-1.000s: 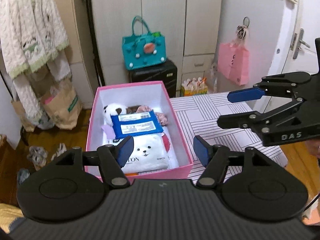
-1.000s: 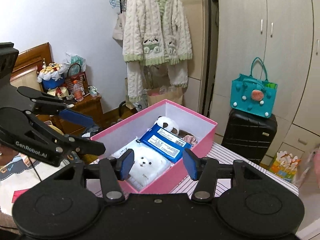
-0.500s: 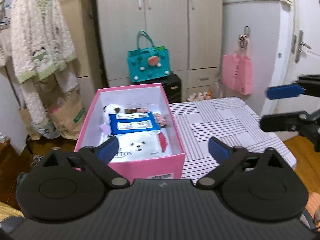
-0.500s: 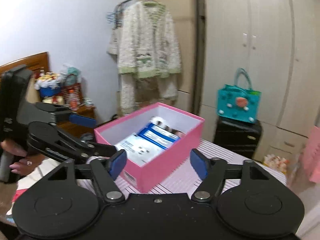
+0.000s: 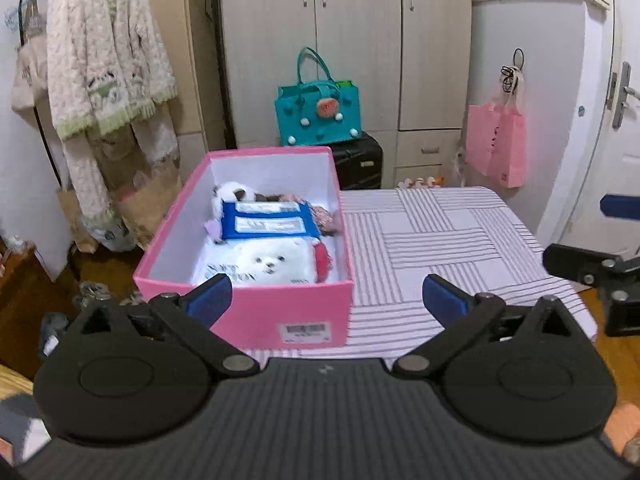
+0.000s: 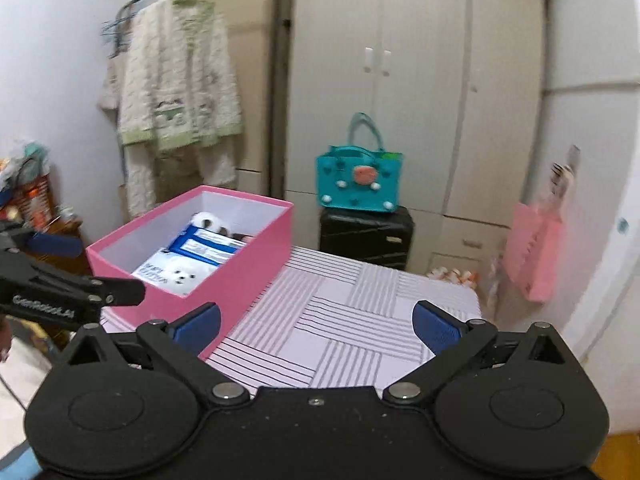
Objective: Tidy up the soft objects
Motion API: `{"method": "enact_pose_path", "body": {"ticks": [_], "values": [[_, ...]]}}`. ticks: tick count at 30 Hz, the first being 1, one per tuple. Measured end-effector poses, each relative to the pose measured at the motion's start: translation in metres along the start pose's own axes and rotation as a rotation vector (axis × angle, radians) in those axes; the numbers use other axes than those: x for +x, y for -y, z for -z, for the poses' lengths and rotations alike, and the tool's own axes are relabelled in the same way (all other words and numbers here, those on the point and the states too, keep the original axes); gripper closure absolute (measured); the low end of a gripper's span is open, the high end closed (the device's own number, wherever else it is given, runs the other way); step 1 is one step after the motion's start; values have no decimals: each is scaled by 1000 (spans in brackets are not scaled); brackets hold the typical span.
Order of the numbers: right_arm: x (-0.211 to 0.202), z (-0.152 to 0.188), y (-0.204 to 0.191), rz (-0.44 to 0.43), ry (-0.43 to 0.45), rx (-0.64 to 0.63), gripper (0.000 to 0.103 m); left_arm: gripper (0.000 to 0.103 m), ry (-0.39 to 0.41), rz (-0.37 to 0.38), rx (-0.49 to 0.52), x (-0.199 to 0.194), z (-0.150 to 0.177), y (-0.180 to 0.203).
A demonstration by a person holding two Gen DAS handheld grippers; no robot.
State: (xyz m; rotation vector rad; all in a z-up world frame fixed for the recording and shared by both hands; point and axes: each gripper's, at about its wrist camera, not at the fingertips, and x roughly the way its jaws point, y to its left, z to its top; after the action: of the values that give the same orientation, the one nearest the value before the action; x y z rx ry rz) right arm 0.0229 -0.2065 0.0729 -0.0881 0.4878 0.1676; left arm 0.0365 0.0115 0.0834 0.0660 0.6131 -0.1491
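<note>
The pink box (image 5: 248, 312) sits at the left end of the bench (image 5: 448, 240), its left wall along the bench's left edge and its near wall close to the front edge. Inside lie a white bear-print pack (image 5: 272, 262) nearest the front, a blue pack (image 5: 266, 224) behind it, and a panda plush (image 5: 230, 192) against the back wall. To the right of the box the striped bench top is bare out to its right and far edges. The left hand-held gripper (image 5: 326, 296) is spread wide with nothing between its pads, hanging before the box's near wall. The right hand-held gripper (image 6: 316, 326) is opening, nothing between its jaws, over the bare stripes just right of the box.
</note>
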Motion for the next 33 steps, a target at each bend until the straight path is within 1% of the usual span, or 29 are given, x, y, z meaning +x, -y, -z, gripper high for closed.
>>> {"method": "enact_pose_path", "body": {"ticks": [3,5,7,10,13,16,17,18,20,23,26,30,33], "values": [[1,11,-3,54,-11,20,0,0,4,11,-18,1,5,4],[2,15,-2,52,-25,47,0,0,9,5,-17,1,9,7],[4,18,0,40,-38,80,0,0,1,16,-14,3,12,10],[4,18,2,55,-43,74,0,0,-15,37,4,6,16,15],[3,16,6,70,-39,80,0,0,-18,44,-5,6,18,15],[1,17,8,61,-38,92,0,0,-13,33,-18,8,18,14],[-1,18,6,68,-32,85,0,0,-15,29,-17,9,18,14],[-3,19,5,93,-19,76,0,0,-19,24,-14,10,17,14],[-6,22,4,117,-7,88,0,0,-14,7,-14,10,18,14],[-8,24,7,96,-13,118,0,0,-16,0,-19,10,19,13],[-8,26,6,114,-17,125,0,0,-15,-12,-25,11,21,12],[-7,29,5,109,-25,130,0,0,-12,-26,-27,13,22,14],[-6,30,6,112,-29,133,0,0,-18,-27,-53,14,23,13]]}}
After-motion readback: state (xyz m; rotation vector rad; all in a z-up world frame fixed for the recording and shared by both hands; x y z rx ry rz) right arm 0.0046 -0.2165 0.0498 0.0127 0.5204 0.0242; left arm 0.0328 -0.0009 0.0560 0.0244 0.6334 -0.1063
